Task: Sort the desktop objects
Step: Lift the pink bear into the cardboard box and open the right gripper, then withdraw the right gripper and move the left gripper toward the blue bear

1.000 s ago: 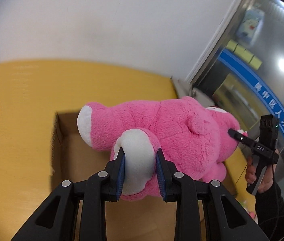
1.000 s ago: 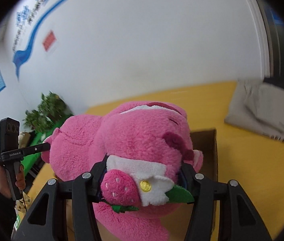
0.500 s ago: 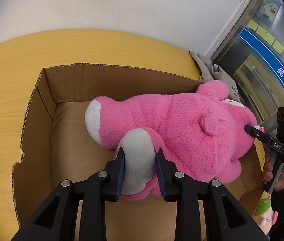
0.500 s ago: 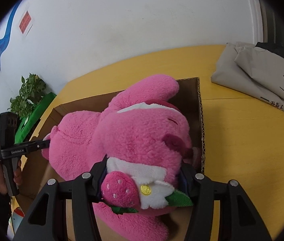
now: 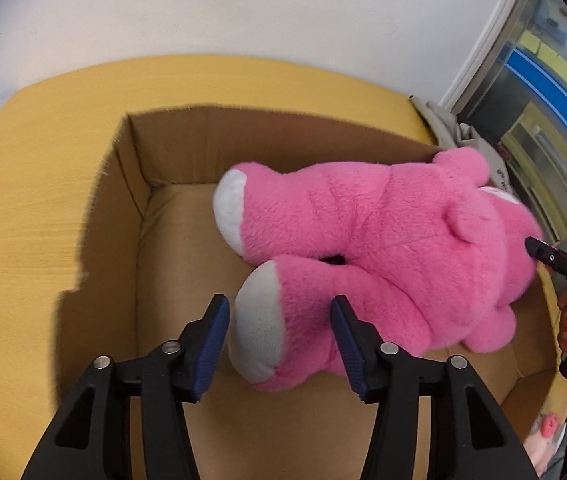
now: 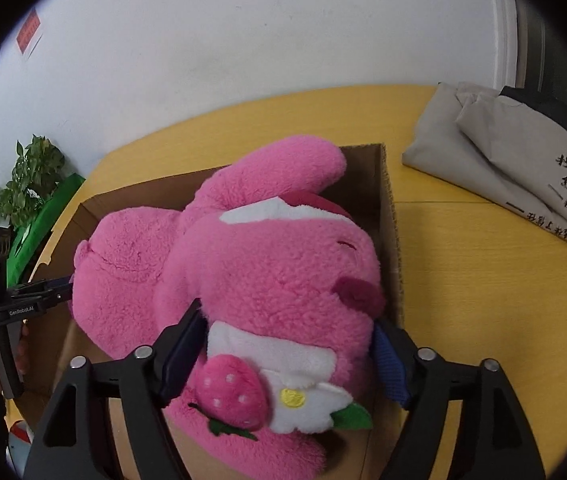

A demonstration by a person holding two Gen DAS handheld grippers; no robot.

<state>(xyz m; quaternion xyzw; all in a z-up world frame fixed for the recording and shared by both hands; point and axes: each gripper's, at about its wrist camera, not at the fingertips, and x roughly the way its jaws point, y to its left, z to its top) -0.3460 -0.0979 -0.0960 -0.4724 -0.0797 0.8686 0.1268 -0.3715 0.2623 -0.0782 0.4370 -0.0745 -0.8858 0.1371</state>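
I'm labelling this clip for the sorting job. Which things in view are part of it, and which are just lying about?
Part of the job:
- pink plush bear
- cardboard box
- left hand-held gripper, open around the bear's foot
- right hand-held gripper, open at the bear's head

Lying about:
- grey cloth bag on the yellow table
- potted plant

The plush bear (image 5: 383,264) lies in the cardboard box (image 5: 123,216) on the table (image 5: 35,184) — just ahead of the left gripper (image 5: 279,334); a folded bag (image 6: 515,168) lies beyond, to the right.

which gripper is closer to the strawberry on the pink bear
Right. The right gripper straddles the bear's head beside the strawberry; the left gripper is open around a foot.
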